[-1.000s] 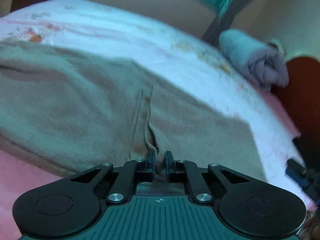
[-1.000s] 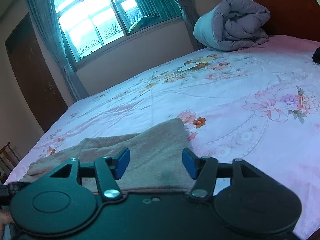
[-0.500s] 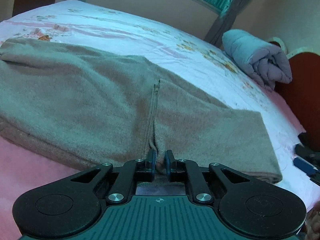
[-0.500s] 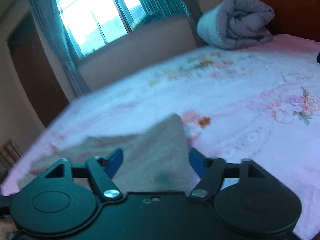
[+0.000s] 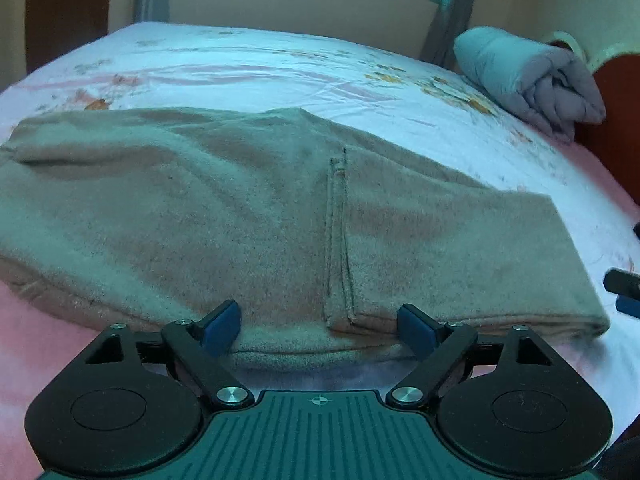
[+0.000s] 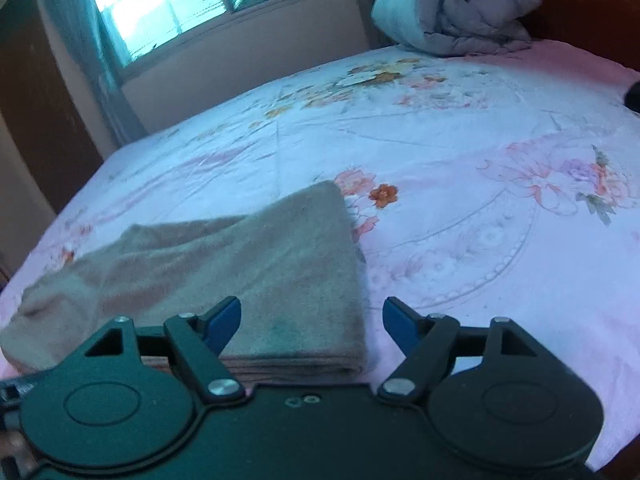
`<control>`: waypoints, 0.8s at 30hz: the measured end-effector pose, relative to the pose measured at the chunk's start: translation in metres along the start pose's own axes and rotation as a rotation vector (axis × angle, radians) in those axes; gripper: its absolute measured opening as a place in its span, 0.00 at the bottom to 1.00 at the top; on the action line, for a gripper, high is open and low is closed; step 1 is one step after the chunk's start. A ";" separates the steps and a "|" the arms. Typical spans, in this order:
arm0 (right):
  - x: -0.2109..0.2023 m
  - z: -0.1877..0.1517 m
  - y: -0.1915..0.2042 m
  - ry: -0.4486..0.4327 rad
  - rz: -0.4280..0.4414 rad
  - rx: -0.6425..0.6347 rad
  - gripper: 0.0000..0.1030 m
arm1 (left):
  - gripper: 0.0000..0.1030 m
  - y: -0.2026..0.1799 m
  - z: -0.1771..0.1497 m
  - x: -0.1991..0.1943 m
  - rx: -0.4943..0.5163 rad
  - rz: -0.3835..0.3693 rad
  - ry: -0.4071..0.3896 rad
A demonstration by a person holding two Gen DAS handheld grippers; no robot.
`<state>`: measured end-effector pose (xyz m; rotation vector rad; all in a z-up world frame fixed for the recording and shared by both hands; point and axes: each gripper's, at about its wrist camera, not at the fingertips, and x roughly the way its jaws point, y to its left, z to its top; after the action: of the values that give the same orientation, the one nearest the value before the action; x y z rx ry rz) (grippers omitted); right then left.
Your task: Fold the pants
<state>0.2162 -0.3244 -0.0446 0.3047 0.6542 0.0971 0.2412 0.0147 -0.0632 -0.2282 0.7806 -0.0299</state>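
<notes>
Tan fleece pants (image 5: 248, 216) lie flat on the bed, folded lengthwise, with a vertical seam near the middle. My left gripper (image 5: 320, 326) is open, its blue pads apart at the pants' near edge, holding nothing. In the right wrist view the pants' end (image 6: 256, 276) lies in stacked layers just ahead of my right gripper (image 6: 312, 324), which is open and empty above that end. The right gripper's tip (image 5: 624, 288) shows at the right edge of the left wrist view.
The bed has a pink floral sheet (image 6: 480, 184). A rolled grey quilt (image 6: 460, 8) sits at the far corner by the dark red headboard (image 5: 620, 112). A window with teal curtains (image 6: 160, 4) and a brown door (image 6: 36, 92) stand behind.
My left gripper, shut on the pants' near edge before, has opened and let the cloth go. The pants now lie flat. My right gripper stays open.
</notes>
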 end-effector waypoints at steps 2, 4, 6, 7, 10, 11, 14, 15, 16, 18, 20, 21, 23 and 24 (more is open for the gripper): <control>-0.008 0.002 0.000 -0.022 0.001 0.003 0.69 | 0.83 0.010 0.004 -0.019 -0.054 -0.013 -0.044; -0.019 0.000 0.003 -0.052 0.020 -0.013 0.71 | 0.83 0.028 0.002 -0.042 -0.087 -0.013 -0.119; -0.026 -0.004 0.008 -0.067 0.027 -0.045 0.71 | 0.83 0.055 -0.001 -0.062 -0.120 0.017 -0.154; -0.028 -0.006 0.010 -0.074 0.028 -0.057 0.71 | 0.83 0.076 -0.003 -0.072 -0.148 0.032 -0.175; -0.028 -0.013 0.022 -0.071 0.033 -0.087 0.71 | 0.83 0.136 -0.007 -0.086 -0.244 0.110 -0.197; -0.027 -0.014 0.028 -0.072 0.032 -0.104 0.71 | 0.83 0.156 -0.008 -0.086 -0.285 0.133 -0.199; -0.023 -0.016 0.042 -0.066 0.058 -0.109 0.71 | 0.83 0.208 -0.005 -0.080 -0.379 0.142 -0.201; -0.023 -0.018 0.046 -0.063 0.066 -0.108 0.71 | 0.83 0.224 -0.002 -0.077 -0.415 0.125 -0.209; -0.021 -0.019 0.052 -0.059 0.066 -0.117 0.71 | 0.83 0.239 0.000 -0.070 -0.466 0.097 -0.210; -0.019 -0.022 0.063 -0.050 0.064 -0.143 0.72 | 0.83 0.266 0.001 -0.055 -0.555 0.044 -0.206; -0.018 -0.025 0.072 -0.041 0.064 -0.162 0.72 | 0.83 0.288 0.002 -0.035 -0.617 -0.024 -0.186; -0.017 -0.026 0.077 -0.040 0.059 -0.174 0.72 | 0.83 0.295 0.002 -0.026 -0.629 -0.054 -0.184; -0.017 -0.028 0.085 -0.040 0.049 -0.189 0.73 | 0.83 0.307 0.008 -0.011 -0.640 -0.101 -0.190; -0.016 -0.029 0.088 -0.042 0.042 -0.194 0.73 | 0.83 0.310 0.013 -0.005 -0.640 -0.119 -0.191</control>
<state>0.1860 -0.2360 -0.0297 0.1334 0.5916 0.1926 0.2287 0.3204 -0.1176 -0.8727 0.5659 0.1300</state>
